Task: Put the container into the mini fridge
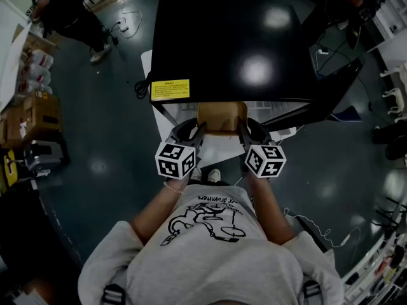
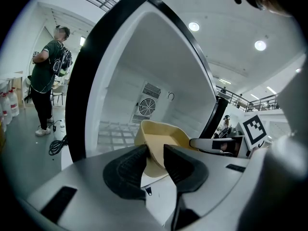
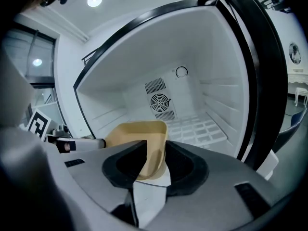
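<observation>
A tan, open-topped container [image 1: 221, 116] hangs between my two grippers in front of the open mini fridge [image 1: 235, 46], whose black top fills the head view. My left gripper [image 2: 155, 159] is shut on the container's [image 2: 162, 137] left wall, one pad inside and one outside. My right gripper [image 3: 156, 160] is shut on the container's [image 3: 137, 131] right wall in the same way. In the head view the left gripper [image 1: 201, 132] and the right gripper [image 1: 242, 132] flank the container just outside the fridge mouth. Behind it the white fridge interior [image 3: 144, 81] shows a fan vent [image 3: 160, 102] and a wire shelf [image 3: 197, 129].
The fridge door [image 1: 331, 94] stands swung open at the right. A yellow label [image 1: 170, 89] sits on the fridge top. Cardboard boxes [image 1: 38, 116] line the left wall. A person [image 2: 45, 76] stands far left, near cables [image 2: 57, 144] on the floor.
</observation>
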Available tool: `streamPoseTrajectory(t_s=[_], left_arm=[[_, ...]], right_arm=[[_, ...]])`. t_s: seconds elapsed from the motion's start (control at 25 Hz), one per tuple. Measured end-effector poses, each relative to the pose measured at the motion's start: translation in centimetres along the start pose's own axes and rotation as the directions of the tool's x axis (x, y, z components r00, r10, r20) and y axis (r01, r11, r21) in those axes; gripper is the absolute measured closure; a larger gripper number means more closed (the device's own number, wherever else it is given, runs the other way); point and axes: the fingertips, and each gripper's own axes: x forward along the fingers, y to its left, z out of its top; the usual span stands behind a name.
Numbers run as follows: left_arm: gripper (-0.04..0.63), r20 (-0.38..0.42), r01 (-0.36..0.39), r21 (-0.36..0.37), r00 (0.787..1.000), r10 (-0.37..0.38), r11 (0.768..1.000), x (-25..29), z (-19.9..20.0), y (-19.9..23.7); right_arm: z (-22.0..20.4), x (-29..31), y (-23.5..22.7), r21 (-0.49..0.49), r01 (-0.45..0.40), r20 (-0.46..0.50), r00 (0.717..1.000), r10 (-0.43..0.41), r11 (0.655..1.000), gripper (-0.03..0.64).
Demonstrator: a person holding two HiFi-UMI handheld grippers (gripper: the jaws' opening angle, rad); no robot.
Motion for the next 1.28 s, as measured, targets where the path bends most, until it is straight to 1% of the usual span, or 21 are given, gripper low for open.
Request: streamPoseTrajectory(t_s=[0.56, 1.28], left_arm=[[0.486, 0.018, -0.016, 0.002, 1.000, 0.015, 1.000, 1.5, 1.3, 0.2], [0.476, 0.020, -0.036, 0.011, 0.999, 0.036, 0.999, 3.6, 2.0, 0.6]], right_arm=[[1.6, 1.3, -1.0, -0.014, 0.006, 0.010, 1.000, -0.006, 1.000, 0.505], [3.1, 3.1, -2.3, -0.030, 0.011, 0.013, 1.000, -0.011, 0.999, 0.503]])
